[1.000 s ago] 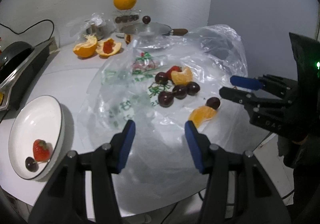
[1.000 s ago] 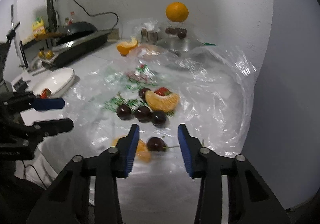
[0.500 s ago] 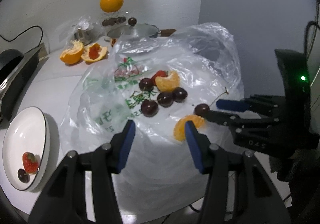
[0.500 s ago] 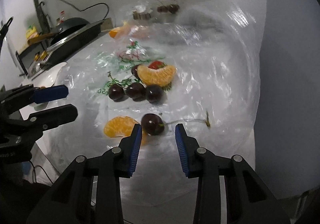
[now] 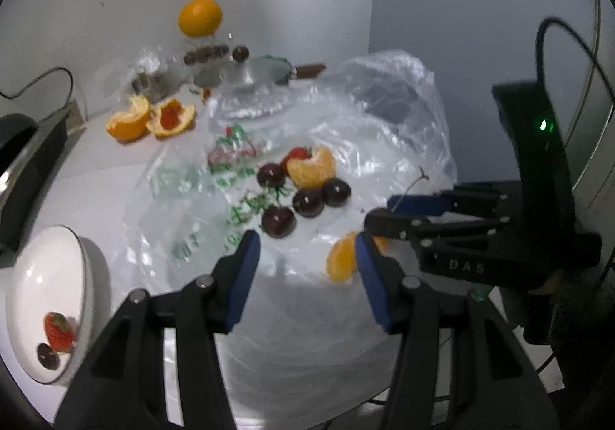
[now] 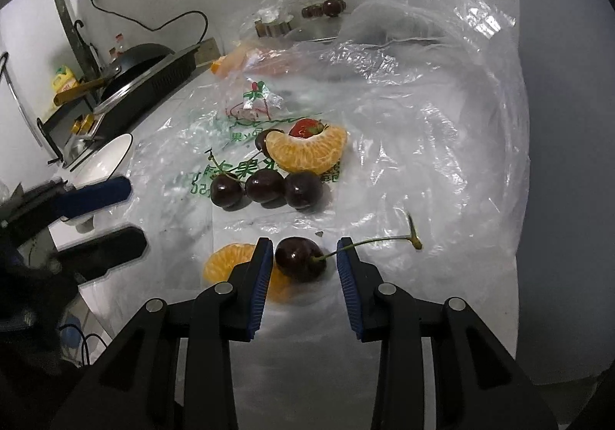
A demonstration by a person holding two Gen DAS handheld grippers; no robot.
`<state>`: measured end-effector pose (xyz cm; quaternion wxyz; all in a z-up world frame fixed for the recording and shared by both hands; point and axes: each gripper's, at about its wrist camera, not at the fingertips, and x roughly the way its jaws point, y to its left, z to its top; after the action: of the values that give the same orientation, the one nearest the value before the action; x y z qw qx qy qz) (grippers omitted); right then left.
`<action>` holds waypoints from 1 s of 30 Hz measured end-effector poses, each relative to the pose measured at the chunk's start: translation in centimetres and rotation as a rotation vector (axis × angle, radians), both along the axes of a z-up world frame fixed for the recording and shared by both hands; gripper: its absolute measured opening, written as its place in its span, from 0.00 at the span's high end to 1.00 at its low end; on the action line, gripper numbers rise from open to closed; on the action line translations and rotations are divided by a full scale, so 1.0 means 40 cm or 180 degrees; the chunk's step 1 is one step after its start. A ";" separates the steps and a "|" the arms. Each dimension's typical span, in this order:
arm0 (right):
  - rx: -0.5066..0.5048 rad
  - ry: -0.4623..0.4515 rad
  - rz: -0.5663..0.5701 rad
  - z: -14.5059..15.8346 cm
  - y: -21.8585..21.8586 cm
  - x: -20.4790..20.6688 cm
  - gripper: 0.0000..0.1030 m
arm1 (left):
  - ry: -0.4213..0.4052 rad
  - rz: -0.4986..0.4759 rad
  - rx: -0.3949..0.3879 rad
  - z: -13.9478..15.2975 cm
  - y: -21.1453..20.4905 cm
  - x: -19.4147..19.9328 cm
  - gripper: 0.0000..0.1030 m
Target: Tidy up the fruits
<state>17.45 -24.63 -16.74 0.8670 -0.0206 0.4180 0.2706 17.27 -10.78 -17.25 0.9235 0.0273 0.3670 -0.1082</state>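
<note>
Right gripper: your right gripper (image 6: 305, 257) sits low over the plastic bag (image 6: 423, 145) with its jaws apart and a dark cherry (image 6: 300, 259) between the blue pads. The cherry lies close against the left pad; a gap shows on the right side, so it is not clamped.
Cherry stem: the stem (image 6: 369, 241) runs out to the right, past the tip of the right pad.
Near orange segment: a peeled orange segment (image 6: 226, 264) lies on the bag just left of that cherry, partly behind your left pad.
Left gripper: your left gripper (image 5: 307, 268) is held wide, gripping nothing, above the near part of the bag.
Fruit cluster: three cherries (image 6: 265, 185) sit in a row mid-bag, with a larger orange segment (image 6: 307, 153), a strawberry (image 6: 305, 129) and one more cherry just behind them.
Bowl: a white bowl (image 5: 23, 276) stands to the left of the bag, off the plastic, holding a strawberry (image 5: 57, 328) and a cherry (image 5: 47, 355).
Back of counter: a whole orange (image 5: 200, 16) perches on a stand by the wall, and an opened orange peel (image 5: 148, 118) lies on the counter (image 5: 96, 191).
</note>
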 end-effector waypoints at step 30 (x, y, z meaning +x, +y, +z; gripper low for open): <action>0.0160 0.0033 0.0049 -0.013 -0.017 0.021 0.73 | 0.0252 -0.0497 0.0240 -0.114 -0.091 0.066 0.50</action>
<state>18.31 -25.31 -17.25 0.8629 -0.0006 0.4154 0.2879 19.93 -14.42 -21.82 0.8954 0.0863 0.4037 -0.1670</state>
